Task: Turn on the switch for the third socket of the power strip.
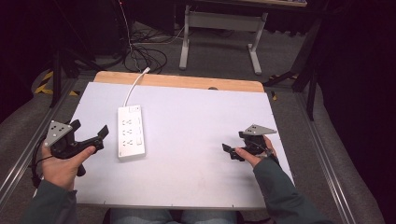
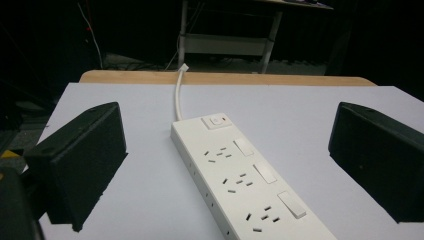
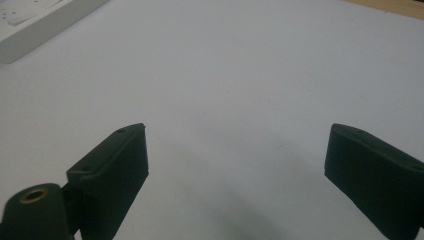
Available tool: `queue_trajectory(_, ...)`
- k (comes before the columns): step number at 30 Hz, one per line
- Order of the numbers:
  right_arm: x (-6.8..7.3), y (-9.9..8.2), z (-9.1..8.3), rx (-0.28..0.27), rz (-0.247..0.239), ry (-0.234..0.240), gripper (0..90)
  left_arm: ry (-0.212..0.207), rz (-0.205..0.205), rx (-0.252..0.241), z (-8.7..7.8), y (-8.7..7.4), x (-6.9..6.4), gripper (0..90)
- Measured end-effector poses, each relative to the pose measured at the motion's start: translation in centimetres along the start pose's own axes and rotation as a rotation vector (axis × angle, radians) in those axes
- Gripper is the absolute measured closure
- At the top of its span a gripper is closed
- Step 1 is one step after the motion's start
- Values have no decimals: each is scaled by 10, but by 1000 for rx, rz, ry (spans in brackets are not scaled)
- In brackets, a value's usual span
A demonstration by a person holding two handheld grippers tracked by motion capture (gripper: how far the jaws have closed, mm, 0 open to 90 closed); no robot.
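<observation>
My left tongs (image 1: 88,133) stand wide open and empty, just left of the white power strip (image 1: 130,132), which lies flat on the white surface (image 1: 196,140). My right tongs (image 1: 233,151) are also spread wide with nothing between them, well apart from it. If I nudge the strip's side, it may slide or drag its cord (image 1: 133,86).

Power strip's (image 2: 250,185) near end cut off
</observation>
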State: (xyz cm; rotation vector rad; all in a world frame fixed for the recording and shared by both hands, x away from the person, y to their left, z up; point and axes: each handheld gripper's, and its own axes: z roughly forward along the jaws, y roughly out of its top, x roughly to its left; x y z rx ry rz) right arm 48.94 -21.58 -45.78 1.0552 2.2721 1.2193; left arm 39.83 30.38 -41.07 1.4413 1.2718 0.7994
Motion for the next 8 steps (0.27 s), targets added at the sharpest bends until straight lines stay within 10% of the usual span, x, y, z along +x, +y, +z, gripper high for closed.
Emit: queue_trajectory(8,0,0,0,0,1,1,109,-2,-5,7,1,0,1,19)
